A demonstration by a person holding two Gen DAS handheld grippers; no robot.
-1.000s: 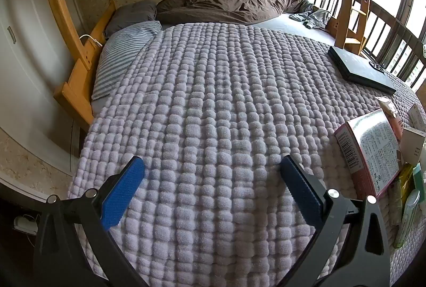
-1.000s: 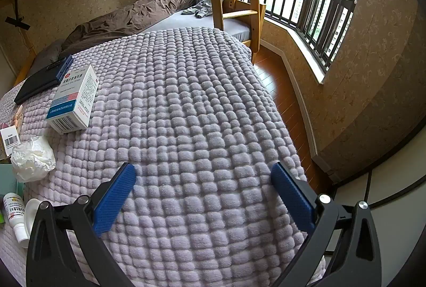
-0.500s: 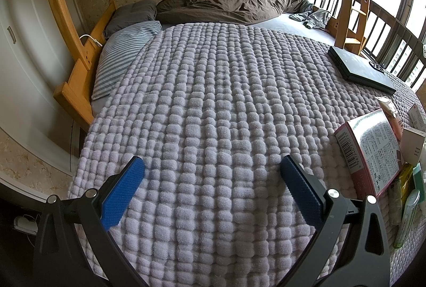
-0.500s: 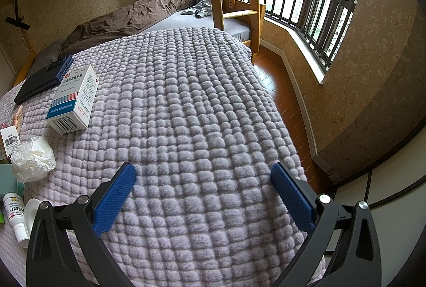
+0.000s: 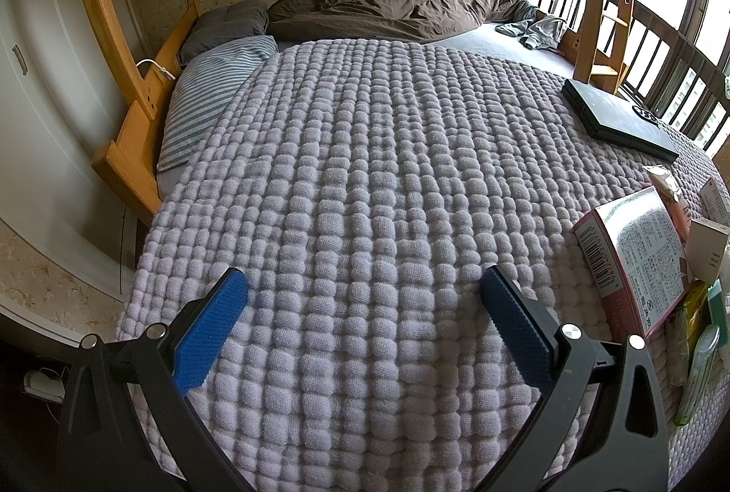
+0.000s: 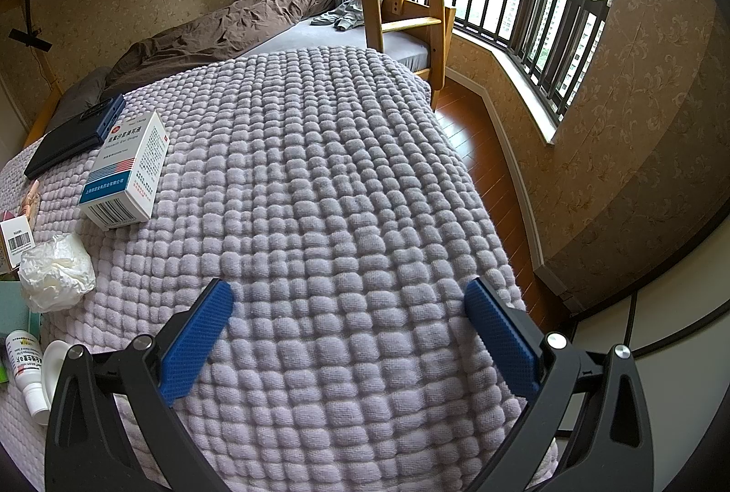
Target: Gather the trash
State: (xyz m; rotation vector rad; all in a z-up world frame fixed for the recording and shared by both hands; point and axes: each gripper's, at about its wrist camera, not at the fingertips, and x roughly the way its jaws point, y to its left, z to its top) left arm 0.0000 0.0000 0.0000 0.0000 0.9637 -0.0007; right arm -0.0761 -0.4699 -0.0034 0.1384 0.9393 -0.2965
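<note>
Trash lay between us: crumpled tissue (image 6: 57,271) beside a white medicine box (image 6: 125,173) on the blanket (image 6: 342,173). We held our left gripper (image 5: 365,296) and right gripper (image 6: 349,300) spread wide apart, both empty.

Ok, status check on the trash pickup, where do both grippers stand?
Left gripper open, empty. Right gripper open, empty. Crumpled tissue and boxes untouched on blanket. Nothing in the way.
</note>
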